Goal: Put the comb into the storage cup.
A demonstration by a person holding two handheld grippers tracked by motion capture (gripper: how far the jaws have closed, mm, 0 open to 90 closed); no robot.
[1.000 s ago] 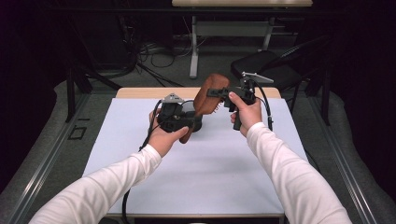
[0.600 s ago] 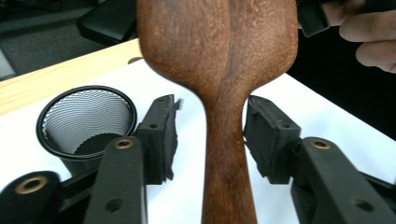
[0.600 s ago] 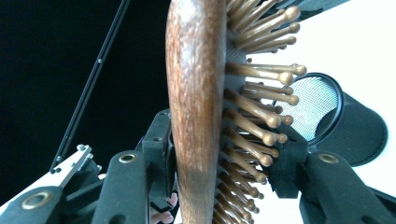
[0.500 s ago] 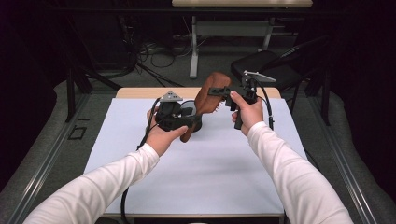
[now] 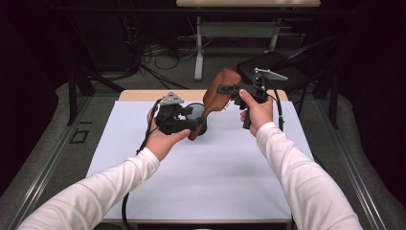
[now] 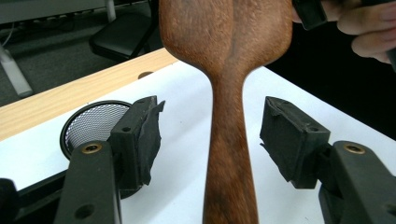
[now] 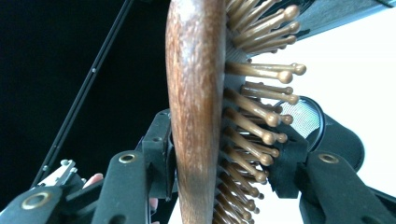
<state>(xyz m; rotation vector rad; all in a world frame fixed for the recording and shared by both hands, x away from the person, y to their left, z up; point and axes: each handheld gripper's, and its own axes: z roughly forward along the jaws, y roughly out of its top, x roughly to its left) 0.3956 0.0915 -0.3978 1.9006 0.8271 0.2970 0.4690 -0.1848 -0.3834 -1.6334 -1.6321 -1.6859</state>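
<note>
A brown wooden hairbrush (image 5: pixel 216 96) with wooden pins hangs tilted above the far middle of the white table (image 5: pixel 215 177). My right gripper (image 5: pixel 224 89) is shut on its head; in the right gripper view one jaw presses the smooth back (image 7: pixel 196 93) and the other the pins, with the right gripper (image 7: pixel 224 158) closed across them. My left gripper (image 5: pixel 198 125) is at the lower end of the brush. In the left gripper view the handle (image 6: pixel 229 154) runs between the jaws of the left gripper (image 6: pixel 210 126), which stand open with gaps on both sides.
A round black mesh cup (image 5: pixel 195 111) sits on the table just behind the left gripper; the same mesh cup (image 6: pixel 91 123) shows beyond its jaw. A bare wooden strip (image 5: pixel 139 95) runs along the far edge. A black chair (image 5: pixel 273 64) and cables lie beyond.
The right gripper and the brush head have risen slightly. The left hand has stayed about where it was.
</note>
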